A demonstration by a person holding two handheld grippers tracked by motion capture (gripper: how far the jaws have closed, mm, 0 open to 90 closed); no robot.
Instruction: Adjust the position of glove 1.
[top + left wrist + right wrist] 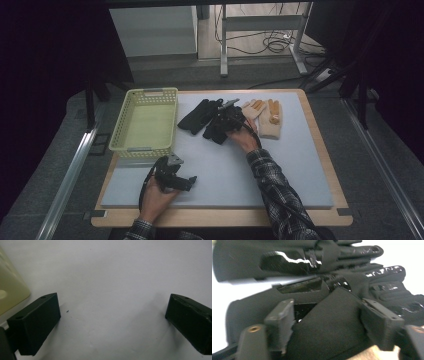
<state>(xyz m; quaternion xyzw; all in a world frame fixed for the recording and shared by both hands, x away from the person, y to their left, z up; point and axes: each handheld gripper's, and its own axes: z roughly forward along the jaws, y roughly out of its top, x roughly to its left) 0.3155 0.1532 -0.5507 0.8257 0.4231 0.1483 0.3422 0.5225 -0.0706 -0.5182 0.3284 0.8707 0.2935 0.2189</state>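
Two black gloves lie side by side at the middle back of the pale mat (290,170), the farther one (196,115) next to the nearer one (216,131). My right gripper (223,121) is down on the nearer black glove (332,322); its jaws press the bunched cuff from both sides, so it is shut on it. The other black glove (274,260) lies just beyond. A pair of tan gloves (266,118) with orange fingertips lies to the right. My left gripper (189,181) rests low over the front of the mat (112,277), open, with nothing between its jaws.
A pale yellow perforated basket (119,131) stands at the table's left side; its corner (10,292) shows beside my left jaw. The wooden table edge (220,218) runs along the front. Desk legs and cables (270,42) lie on the floor behind.
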